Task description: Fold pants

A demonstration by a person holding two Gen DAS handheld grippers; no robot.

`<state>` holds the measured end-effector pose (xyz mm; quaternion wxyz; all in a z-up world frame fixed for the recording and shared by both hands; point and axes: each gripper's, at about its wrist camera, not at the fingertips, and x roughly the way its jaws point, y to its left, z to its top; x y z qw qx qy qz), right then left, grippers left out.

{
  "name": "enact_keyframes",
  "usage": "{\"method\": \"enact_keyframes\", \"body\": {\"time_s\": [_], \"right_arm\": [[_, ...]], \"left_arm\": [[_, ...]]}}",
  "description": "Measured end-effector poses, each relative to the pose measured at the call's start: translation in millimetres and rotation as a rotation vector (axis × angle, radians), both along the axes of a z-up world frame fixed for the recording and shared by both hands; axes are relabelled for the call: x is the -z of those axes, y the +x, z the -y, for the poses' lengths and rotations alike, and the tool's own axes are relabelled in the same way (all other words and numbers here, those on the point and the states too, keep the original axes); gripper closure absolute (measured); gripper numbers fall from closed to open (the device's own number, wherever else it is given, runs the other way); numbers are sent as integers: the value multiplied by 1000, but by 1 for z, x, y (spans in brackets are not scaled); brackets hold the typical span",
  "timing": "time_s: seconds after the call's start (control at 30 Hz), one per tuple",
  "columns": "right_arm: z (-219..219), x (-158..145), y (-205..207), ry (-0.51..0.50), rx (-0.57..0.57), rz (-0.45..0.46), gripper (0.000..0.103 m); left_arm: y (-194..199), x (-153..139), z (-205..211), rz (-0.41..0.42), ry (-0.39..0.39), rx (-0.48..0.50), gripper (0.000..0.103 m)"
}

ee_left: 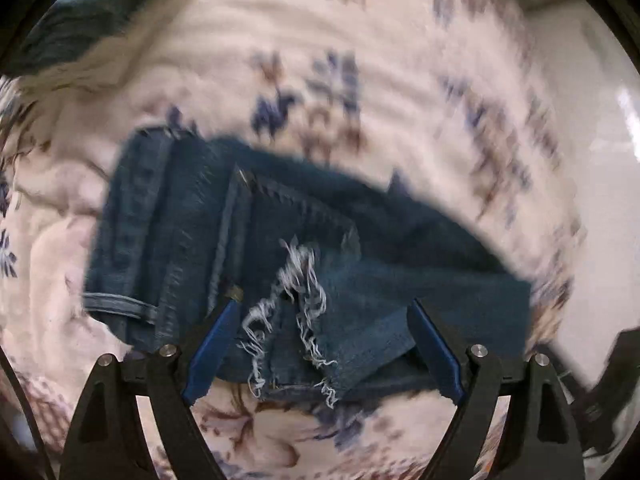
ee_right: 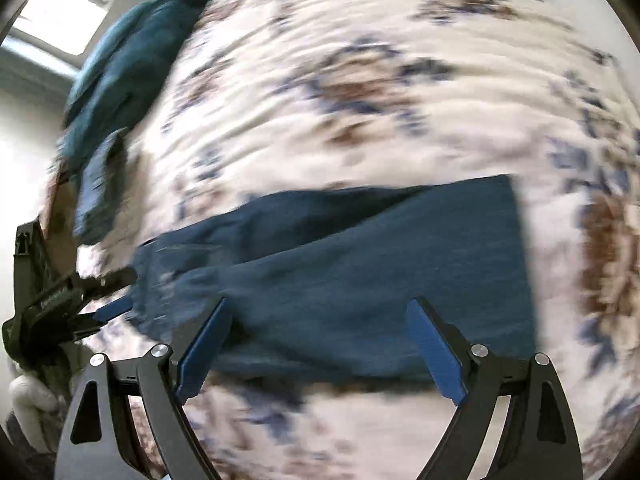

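Jeans [ee_left: 304,240], folded, being laid on bedspread [ee_left: 360,60].
Left gripper [ee_left: 324,308] and right gripper [ee_right: 320,308] being held wide, empty, over denim, apparently for regrasping.

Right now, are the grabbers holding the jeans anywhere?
No, nothing is held. The left gripper and right gripper both stand wide open above the folded jeans, which lie loose on the flowery bedspread.

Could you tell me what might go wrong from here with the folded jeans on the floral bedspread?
1. The frayed hem lies loose on top; a fingertip of the open left gripper could snag its threads and drag the fold open.
2. The jeans lie on a rippled floral bedspread, so pressing with the open right gripper may pinch the bedspread too.
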<state>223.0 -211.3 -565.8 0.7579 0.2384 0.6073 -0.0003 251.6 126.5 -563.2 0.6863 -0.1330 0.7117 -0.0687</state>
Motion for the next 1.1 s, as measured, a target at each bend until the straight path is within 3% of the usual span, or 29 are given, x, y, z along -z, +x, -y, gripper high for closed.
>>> {"method": "enact_keyframes", "body": {"time_s": [0.1, 0.13, 0.17, 0.2, 0.33, 0.43, 0.53, 0.6, 0.73, 0.8, 0.87, 0.93, 1.0, 1.1], "right_arm": [[32, 12, -4, 55, 64, -32, 11], [37, 14, -6, 68, 71, -34, 11], [41, 16, -8, 72, 78, -38, 11], [42, 23, -7, 74, 80, -47, 11], [45, 39, -12, 97, 102, -69, 11], [47, 45, -14, 101, 105, -68, 11], [50, 47, -13, 115, 108, -70, 11], [52, 48, -13, 123, 108, -80, 11], [61, 40, -19, 122, 155, -78, 11], [70, 34, -25, 108, 198, -72, 11], [76, 33, -29, 100, 244, -84, 11], [84, 42, -36, 63, 306, -159, 11], [92, 55, -49, 134, 385, -207, 12], [97, 69, -70, 295, 498, -219, 12]], "left_arm": [[-5, 23, 10, -100, -32, -13, 17], [-7, 26, 10, -105, -46, -26, 27], [-10, 27, 8, -88, -57, -49, 44], [-13, 26, 8, -76, -53, -53, 82], [-18, 9, 5, 17, -13, -16, 94], [-21, 7, 1, 37, 123, 73, 94], [-21, 13, -14, 0, 141, 41, 92], [-21, 17, -22, -33, 105, -7, 90], [-19, 21, -37, -67, -24, -146, 55], [-16, 24, -37, -67, -60, -179, 48], [-12, 36, -32, -85, -62, -206, 48], [-10, 44, -27, -107, -45, -215, 48], [-11, 38, -28, -107, -83, -237, 48], [-19, 13, -39, -94, -202, -337, 48]]}}
